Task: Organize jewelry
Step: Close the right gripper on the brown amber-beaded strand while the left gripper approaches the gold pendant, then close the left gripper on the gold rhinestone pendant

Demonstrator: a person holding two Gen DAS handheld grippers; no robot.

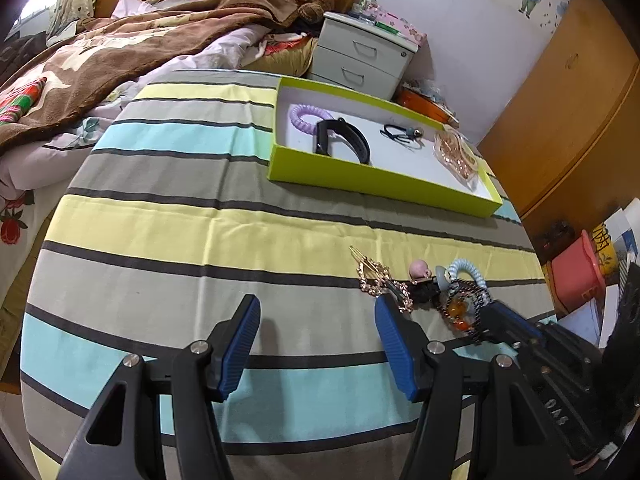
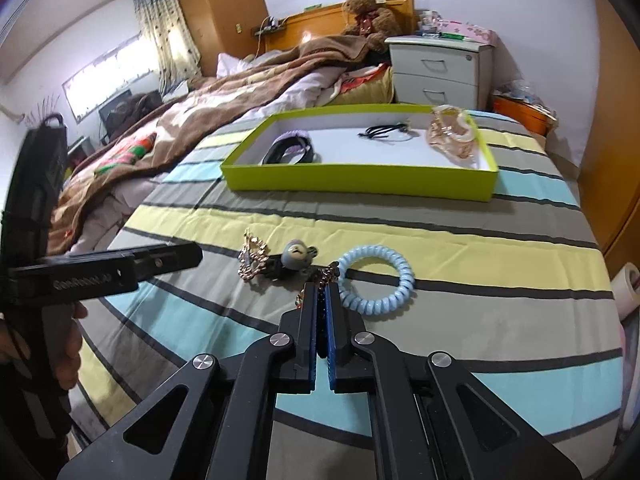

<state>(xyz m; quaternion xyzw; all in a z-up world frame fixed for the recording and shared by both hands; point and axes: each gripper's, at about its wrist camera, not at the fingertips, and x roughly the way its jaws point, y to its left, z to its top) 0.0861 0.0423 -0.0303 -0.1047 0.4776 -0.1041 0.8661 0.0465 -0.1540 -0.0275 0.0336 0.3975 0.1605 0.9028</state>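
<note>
My right gripper (image 2: 321, 300) is pressed together on a dark beaded chain with amber stones (image 1: 460, 308), lying on the striped bedsheet (image 2: 460, 320) just beside a pale blue spiral hair tie (image 2: 376, 276). My left gripper (image 1: 316, 312) is spread over bare sheet, near a gold filigree hair clip (image 1: 374, 276). Further off sits the lime-green cardboard tray (image 2: 360, 182), holding a black wristband (image 1: 344, 140).
</note>
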